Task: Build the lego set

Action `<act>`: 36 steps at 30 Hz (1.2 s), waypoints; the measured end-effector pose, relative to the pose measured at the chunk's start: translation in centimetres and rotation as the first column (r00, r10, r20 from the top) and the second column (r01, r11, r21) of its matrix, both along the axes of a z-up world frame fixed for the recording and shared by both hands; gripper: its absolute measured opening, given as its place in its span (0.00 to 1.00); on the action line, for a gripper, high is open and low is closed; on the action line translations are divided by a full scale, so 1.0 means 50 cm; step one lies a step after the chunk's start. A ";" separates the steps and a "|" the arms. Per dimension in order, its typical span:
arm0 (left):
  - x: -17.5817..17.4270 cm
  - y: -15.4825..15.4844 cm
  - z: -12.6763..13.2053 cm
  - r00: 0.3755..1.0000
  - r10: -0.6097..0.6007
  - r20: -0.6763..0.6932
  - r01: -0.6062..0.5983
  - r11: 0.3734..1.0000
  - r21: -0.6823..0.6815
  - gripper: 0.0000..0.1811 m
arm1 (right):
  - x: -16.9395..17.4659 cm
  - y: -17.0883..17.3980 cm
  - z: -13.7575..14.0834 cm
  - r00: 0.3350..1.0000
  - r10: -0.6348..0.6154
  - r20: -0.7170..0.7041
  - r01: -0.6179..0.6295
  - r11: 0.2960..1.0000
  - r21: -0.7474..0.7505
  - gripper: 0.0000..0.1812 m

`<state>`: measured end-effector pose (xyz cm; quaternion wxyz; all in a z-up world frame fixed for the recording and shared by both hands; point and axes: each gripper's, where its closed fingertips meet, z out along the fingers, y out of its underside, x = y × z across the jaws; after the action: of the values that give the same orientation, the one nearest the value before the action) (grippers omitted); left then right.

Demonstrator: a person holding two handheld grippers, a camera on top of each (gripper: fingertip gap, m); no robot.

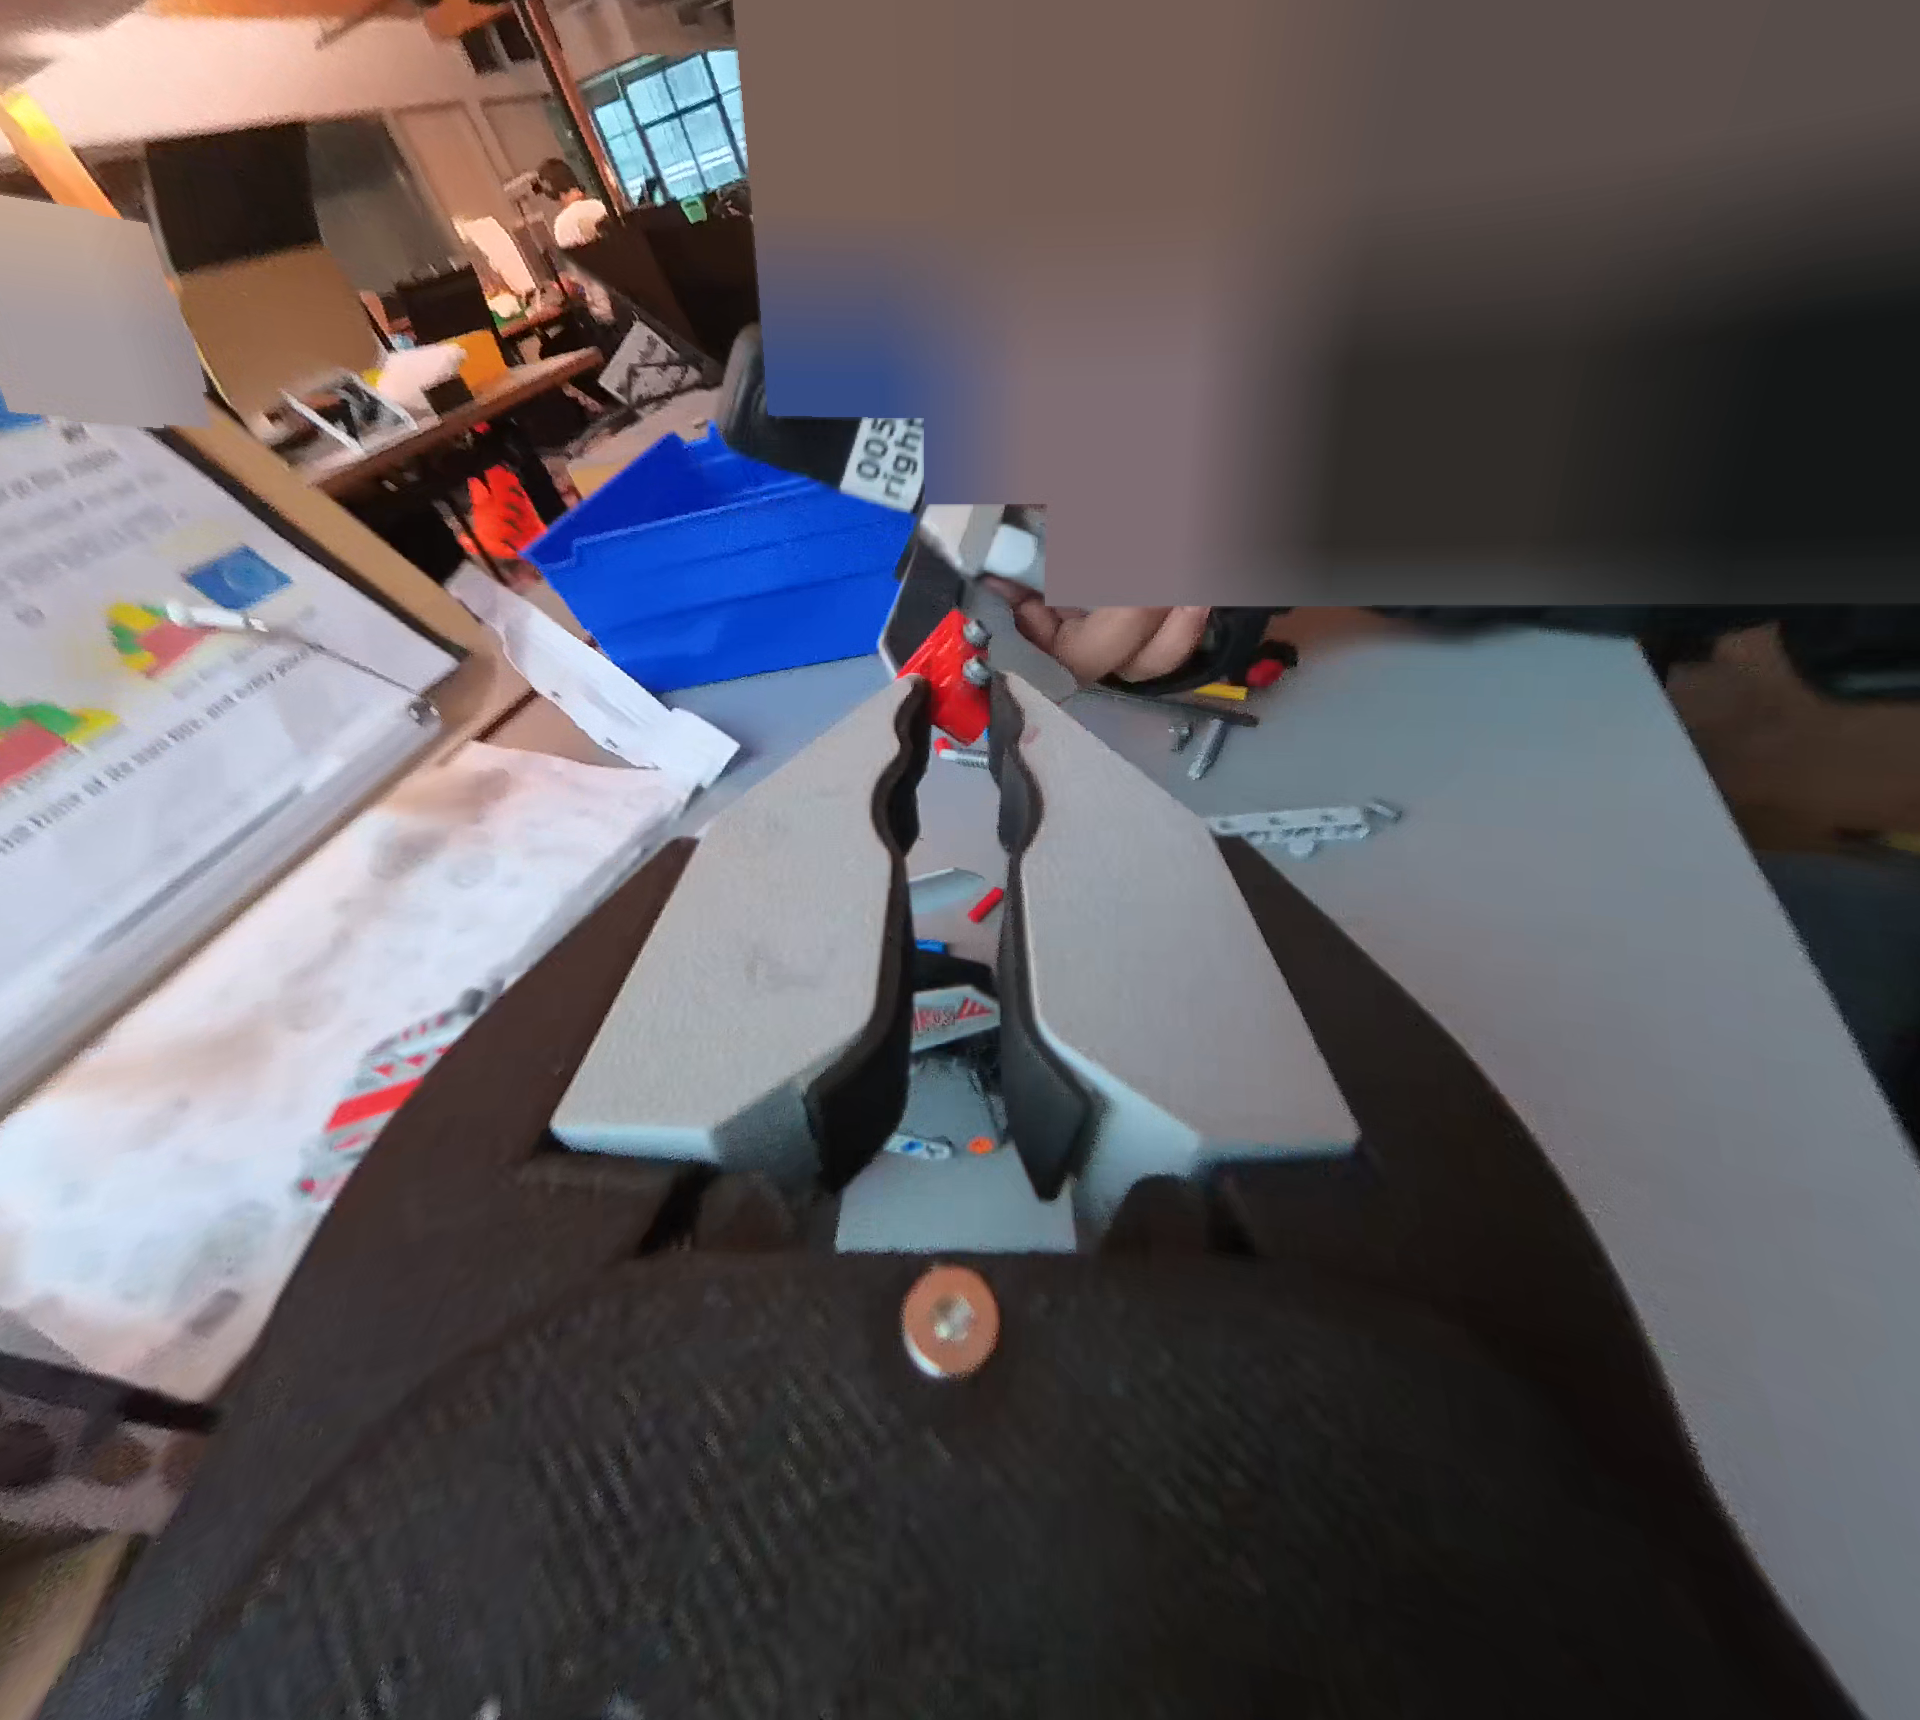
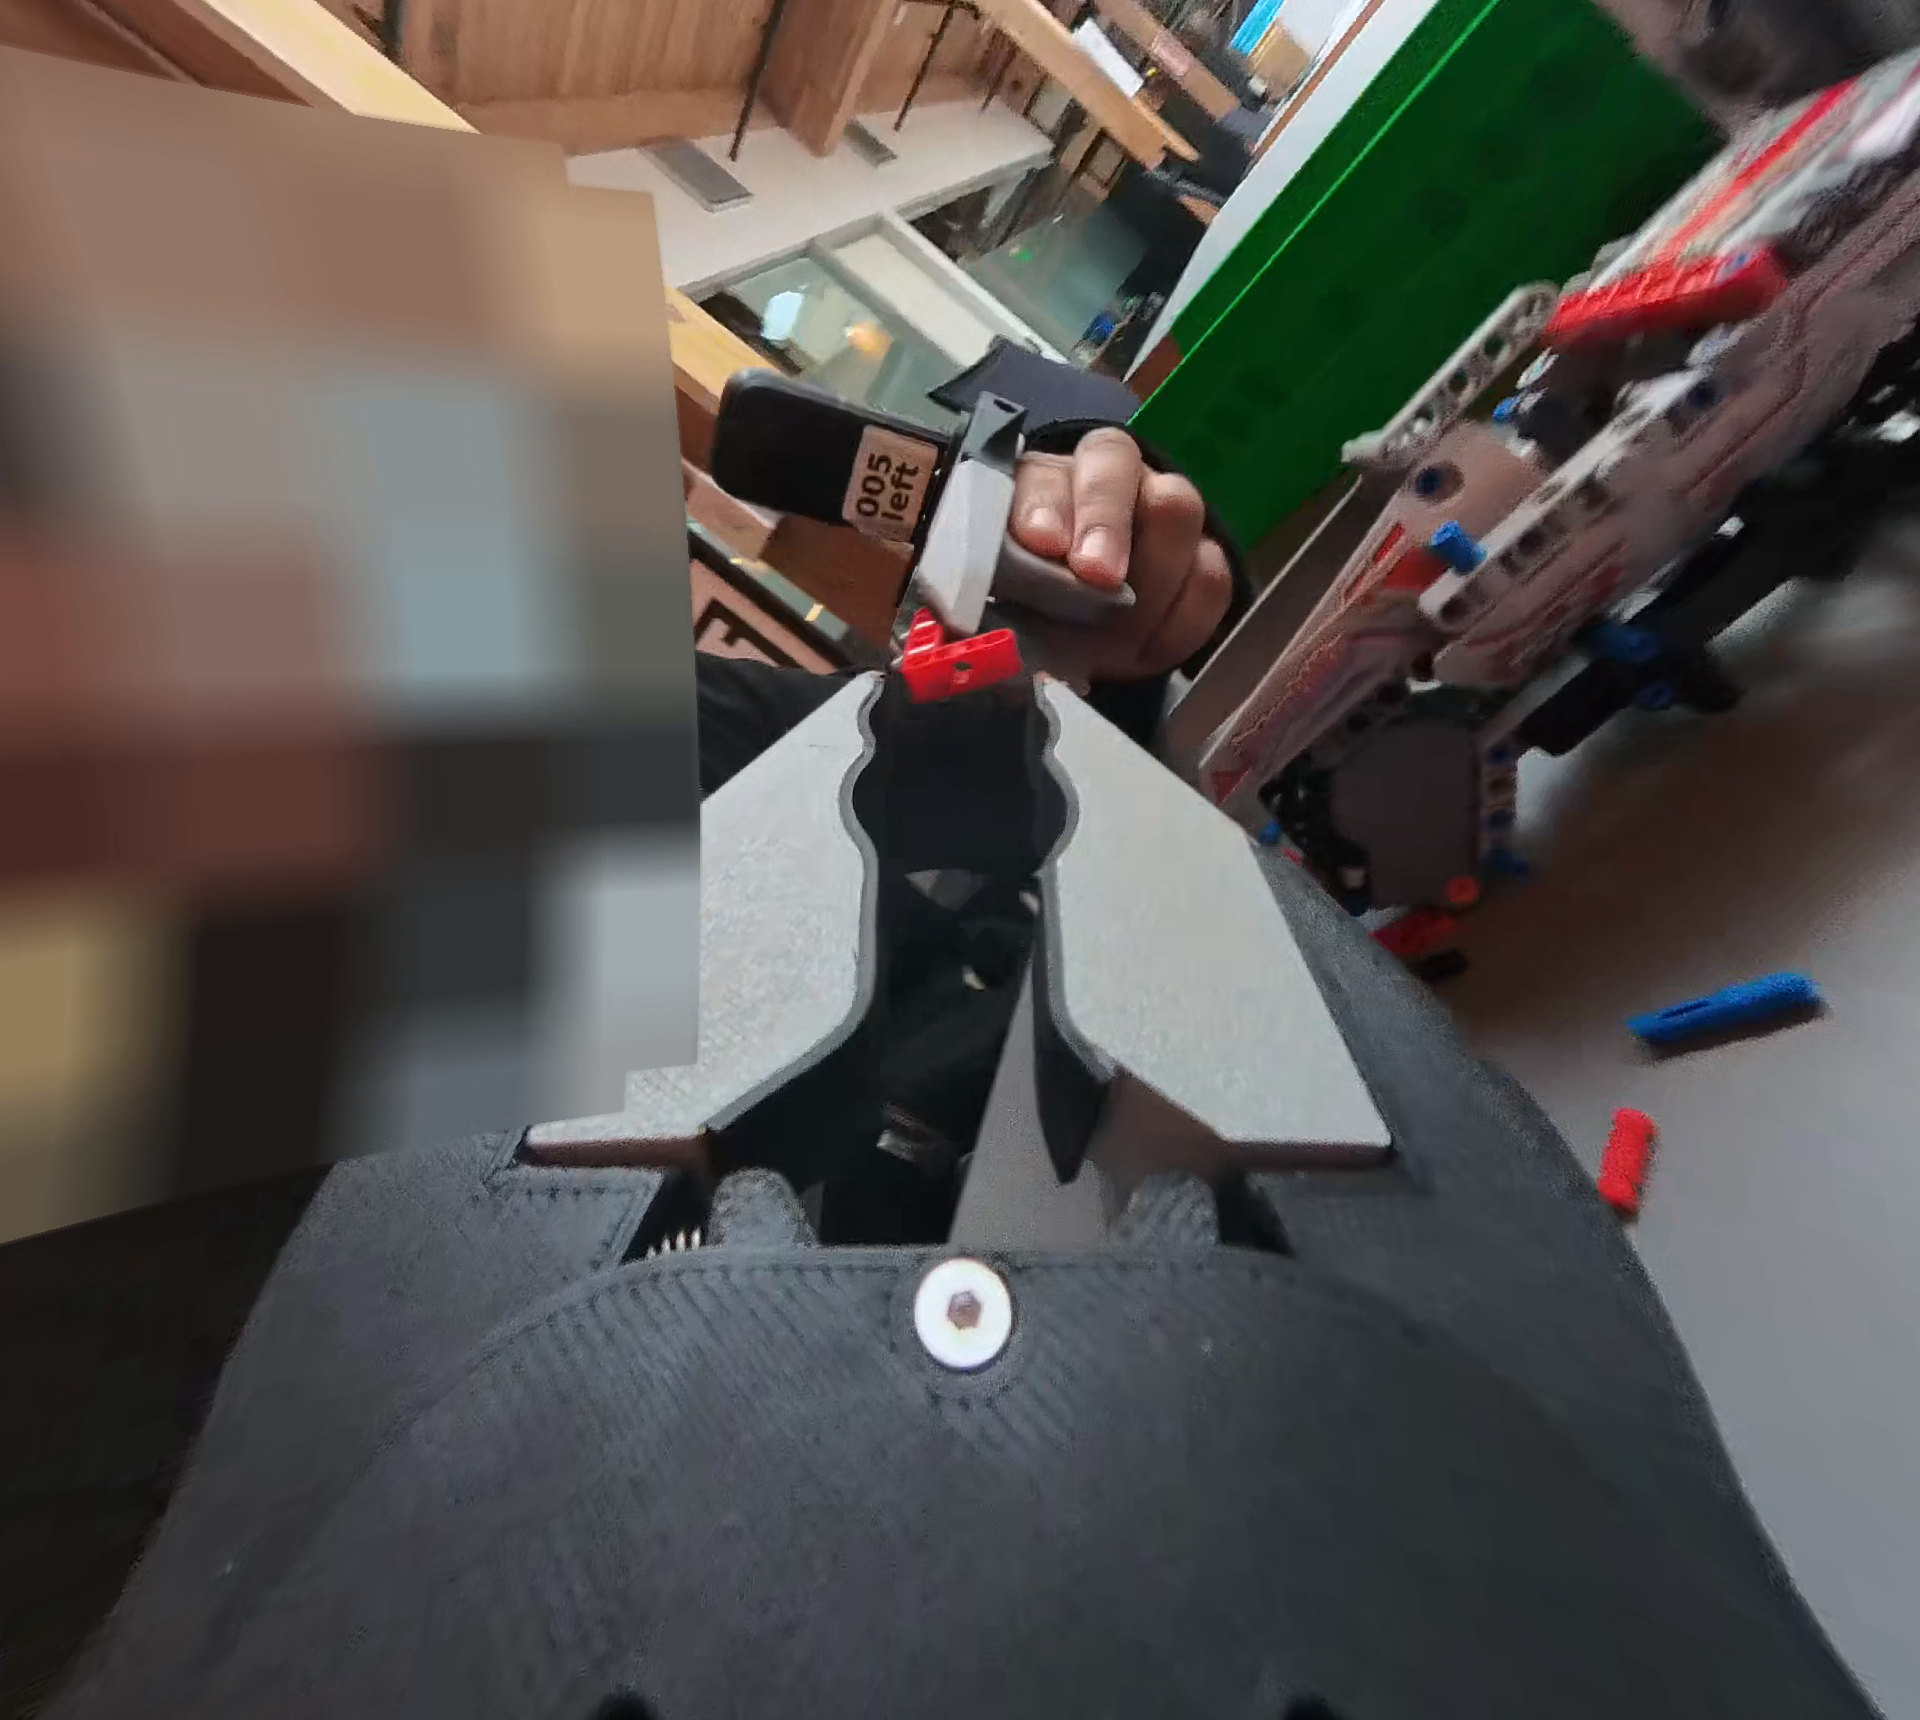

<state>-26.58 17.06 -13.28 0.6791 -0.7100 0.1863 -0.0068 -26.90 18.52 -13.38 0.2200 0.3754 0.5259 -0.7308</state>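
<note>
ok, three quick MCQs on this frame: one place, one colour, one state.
1. In the right wrist view, the half-built model lies where relative to the right gripper? A) right of it B) left of it C) between its jaws
2. Colour of the piece at the left gripper tips? A) blue B) red C) green
3. Left jaws? A) wide open, empty B) closed on the piece C) out of view
Answers: A, the model fills that view's right side; B, the piece is plainly red; B, the narrow gap pinches it.
</note>
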 end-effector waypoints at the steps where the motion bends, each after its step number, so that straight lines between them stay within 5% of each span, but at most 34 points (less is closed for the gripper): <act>1: -0.004 0.000 -0.001 0.998 -0.014 0.058 0.015 1.000 -0.016 0.04 | -0.008 0.005 0.002 0.998 -0.054 -0.046 0.056 0.997 0.045 0.15; 4: -0.002 0.001 -0.016 0.966 -0.079 0.247 0.105 0.990 -0.092 0.05 | -0.022 0.011 0.005 0.946 -0.168 -0.277 0.243 0.934 0.263 0.20; 8: -0.006 0.000 -0.015 0.916 -0.100 0.388 0.154 0.982 -0.112 0.05 | -0.003 -0.014 0.014 0.780 -0.078 -0.621 0.457 0.748 0.480 0.07; 13: -0.008 0.004 -0.036 0.855 -0.090 0.511 0.204 0.964 -0.171 0.05 | -0.002 -0.028 0.002 0.626 0.052 -0.778 0.639 0.538 0.550 0.00; 22: -0.002 0.005 -0.038 0.855 -0.095 0.510 0.211 0.961 -0.176 0.05 | -0.008 -0.034 -0.022 0.634 0.105 -0.767 0.644 0.477 0.598 0.02; 30: -0.006 0.006 -0.038 0.795 -0.094 0.599 0.242 0.955 -0.171 0.05 | -0.011 -0.035 -0.022 0.536 0.189 -0.823 0.740 0.362 0.566 0.01; 36: 0.001 0.004 -0.038 0.806 -0.106 0.582 0.250 0.953 -0.173 0.05 | -0.005 -0.036 -0.021 0.575 0.156 -0.803 0.693 0.428 0.580 0.00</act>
<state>-26.54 17.28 -15.20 0.6083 -0.7321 0.0402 -0.3038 -27.13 16.71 -14.42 -0.3839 0.1728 0.7760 -0.4697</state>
